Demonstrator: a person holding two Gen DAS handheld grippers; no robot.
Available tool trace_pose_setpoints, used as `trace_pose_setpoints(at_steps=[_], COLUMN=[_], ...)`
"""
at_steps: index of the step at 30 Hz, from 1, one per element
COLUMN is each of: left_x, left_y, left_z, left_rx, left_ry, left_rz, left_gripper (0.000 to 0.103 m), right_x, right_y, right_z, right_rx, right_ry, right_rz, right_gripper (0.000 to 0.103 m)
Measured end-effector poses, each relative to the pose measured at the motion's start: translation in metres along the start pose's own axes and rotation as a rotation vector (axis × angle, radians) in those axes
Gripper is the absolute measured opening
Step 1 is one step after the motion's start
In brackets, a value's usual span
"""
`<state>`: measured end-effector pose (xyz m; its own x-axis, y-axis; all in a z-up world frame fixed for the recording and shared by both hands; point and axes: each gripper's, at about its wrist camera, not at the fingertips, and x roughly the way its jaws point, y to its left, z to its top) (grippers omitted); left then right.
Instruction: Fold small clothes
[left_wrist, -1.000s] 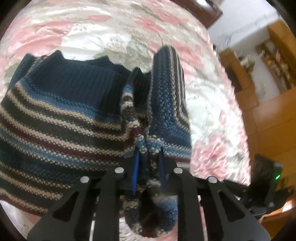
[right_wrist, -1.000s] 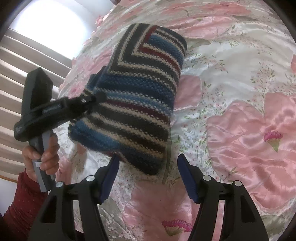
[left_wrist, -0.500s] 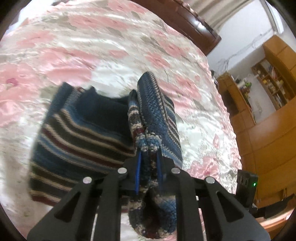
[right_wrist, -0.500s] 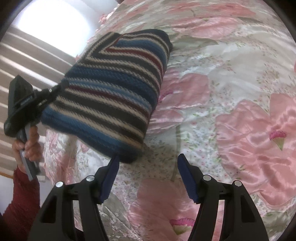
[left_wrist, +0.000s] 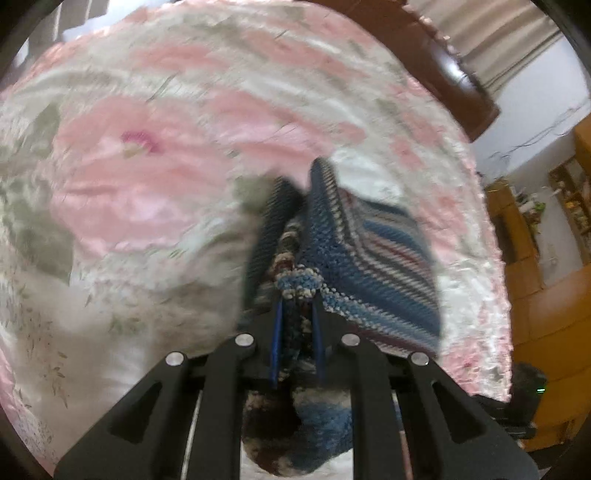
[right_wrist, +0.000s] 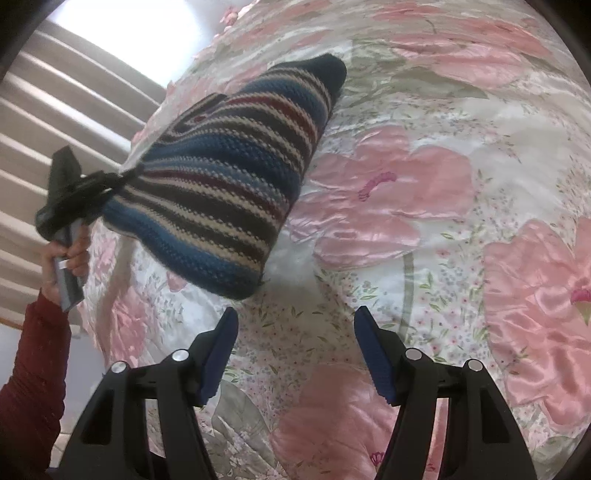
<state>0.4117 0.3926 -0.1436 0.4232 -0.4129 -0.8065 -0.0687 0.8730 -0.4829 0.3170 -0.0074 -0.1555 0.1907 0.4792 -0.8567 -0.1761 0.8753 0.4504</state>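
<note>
A folded striped knit sweater (right_wrist: 236, 184), in blue, cream, dark and maroon bands, hangs in the air above the bed. My left gripper (left_wrist: 296, 306) is shut on a bunched edge of the sweater (left_wrist: 373, 266), which dangles ahead of the fingers. In the right wrist view the left gripper (right_wrist: 122, 177) shows at the left, held by a hand (right_wrist: 68, 254) in a maroon sleeve. My right gripper (right_wrist: 295, 325) is open, low over the quilt, with nothing between its blue pads (right_wrist: 375, 354); the sweater hangs just beyond and left of it.
A satin quilt (right_wrist: 424, 206) with large pink flowers covers the bed below. A dark wooden headboard (left_wrist: 436, 62) runs along the far edge. Wooden cabinets (left_wrist: 532, 243) stand to the right, and striped curtains (right_wrist: 48, 122) hang behind the left hand.
The left gripper has lifted the sweater higher off the quilt and swung it, so it hangs edge-on and looks smaller. The right gripper has stayed open and nearly still.
</note>
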Motion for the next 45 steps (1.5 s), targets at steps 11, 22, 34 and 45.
trace_pose_setpoints(at_steps=[11, 22, 34, 45], left_x=[0.01, -0.03, -0.001, 0.018], left_y=[0.003, -0.01, 0.007, 0.011], left_z=[-0.018, -0.057, -0.074, -0.098], left_rx=[0.024, 0.133, 0.063, 0.074], left_ry=[-0.017, 0.034, 0.095, 0.12], left_rz=[0.055, 0.092, 0.079, 0.048], left_gripper=[0.019, 0.054, 0.019, 0.017], right_x=[0.013, 0.016, 0.071, 0.074], right_y=[0.018, 0.036, 0.039, 0.029], right_z=[0.003, 0.012, 0.018, 0.011], right_rx=[0.012, 0.071, 0.141, 0.115], right_ry=[0.012, -0.003, 0.085, 0.115], right_rz=[0.019, 0.103, 0.096, 0.006], right_gripper=[0.066, 0.076, 0.024, 0.02])
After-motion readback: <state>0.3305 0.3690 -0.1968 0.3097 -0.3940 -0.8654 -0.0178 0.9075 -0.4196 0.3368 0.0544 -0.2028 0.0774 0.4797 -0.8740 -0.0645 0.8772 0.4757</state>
